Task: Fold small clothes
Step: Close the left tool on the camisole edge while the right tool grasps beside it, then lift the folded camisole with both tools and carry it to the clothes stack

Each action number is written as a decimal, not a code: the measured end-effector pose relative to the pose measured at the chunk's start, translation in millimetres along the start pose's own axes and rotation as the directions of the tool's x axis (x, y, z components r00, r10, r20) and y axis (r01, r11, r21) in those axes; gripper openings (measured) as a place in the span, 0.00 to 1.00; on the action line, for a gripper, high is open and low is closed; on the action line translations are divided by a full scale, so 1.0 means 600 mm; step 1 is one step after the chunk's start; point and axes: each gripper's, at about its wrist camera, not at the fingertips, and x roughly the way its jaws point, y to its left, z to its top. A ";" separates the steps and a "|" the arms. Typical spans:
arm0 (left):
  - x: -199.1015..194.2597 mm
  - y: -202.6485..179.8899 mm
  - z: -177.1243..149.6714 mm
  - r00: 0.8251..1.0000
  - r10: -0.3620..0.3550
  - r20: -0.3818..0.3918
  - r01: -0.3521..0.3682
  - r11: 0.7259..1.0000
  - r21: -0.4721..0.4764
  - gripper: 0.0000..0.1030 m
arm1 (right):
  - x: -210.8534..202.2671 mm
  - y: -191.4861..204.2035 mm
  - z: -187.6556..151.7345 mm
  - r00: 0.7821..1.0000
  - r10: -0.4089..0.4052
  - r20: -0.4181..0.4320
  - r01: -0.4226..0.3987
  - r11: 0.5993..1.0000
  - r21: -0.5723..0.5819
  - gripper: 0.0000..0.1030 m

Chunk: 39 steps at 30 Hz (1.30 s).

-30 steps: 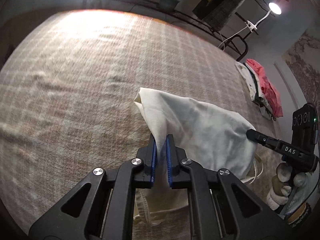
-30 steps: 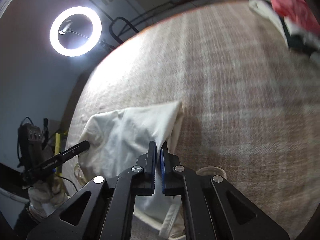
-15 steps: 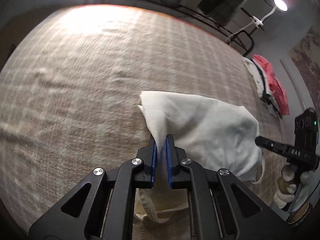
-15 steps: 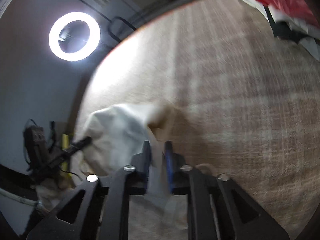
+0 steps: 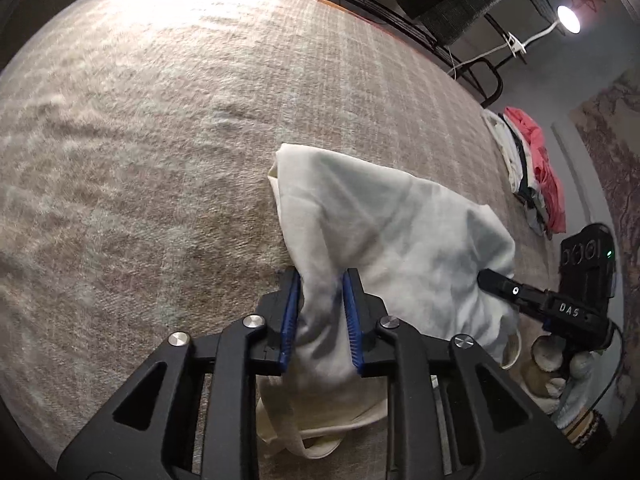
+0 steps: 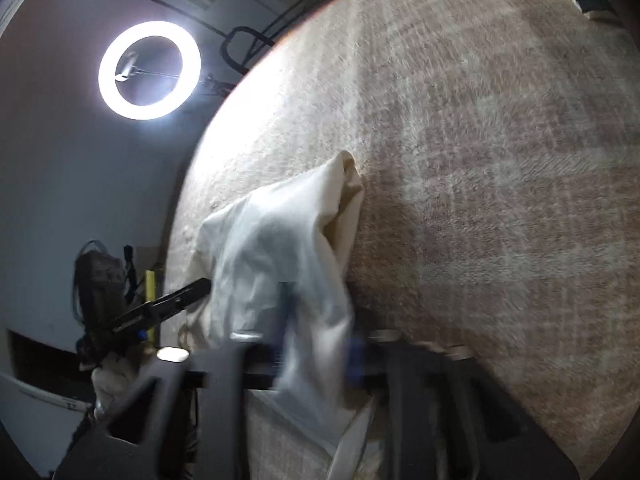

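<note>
A cream white garment [image 5: 392,240] lies folded over on the beige checked blanket [image 5: 160,140]. My left gripper [image 5: 320,300] has its jaws parted, with a ridge of the cloth lying loosely between the blue pads. In the right wrist view the same garment [image 6: 280,248] drapes between the blurred jaws of my right gripper [image 6: 320,344], which stand well apart. The right gripper also shows at the garment's right edge in the left wrist view [image 5: 492,280]. The left gripper shows at the cloth's left edge in the right wrist view [image 6: 196,288].
A pile of clothes, pink on top [image 5: 532,168], sits at the blanket's far right edge. A ring light [image 6: 149,70] and a lamp [image 5: 568,20] stand beyond the blanket. A dark rack [image 5: 460,8] is at the back.
Both grippers have opened from shut on the cloth. The folded-over layer has come down onto the blanket, and the right view has blurred with motion.
</note>
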 end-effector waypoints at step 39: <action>0.117 -0.674 0.216 0.949 -0.238 0.207 0.101 0.850 0.518 0.07 | -0.473 -0.155 0.213 0.785 -0.296 0.544 0.368 0.929 -0.026 0.06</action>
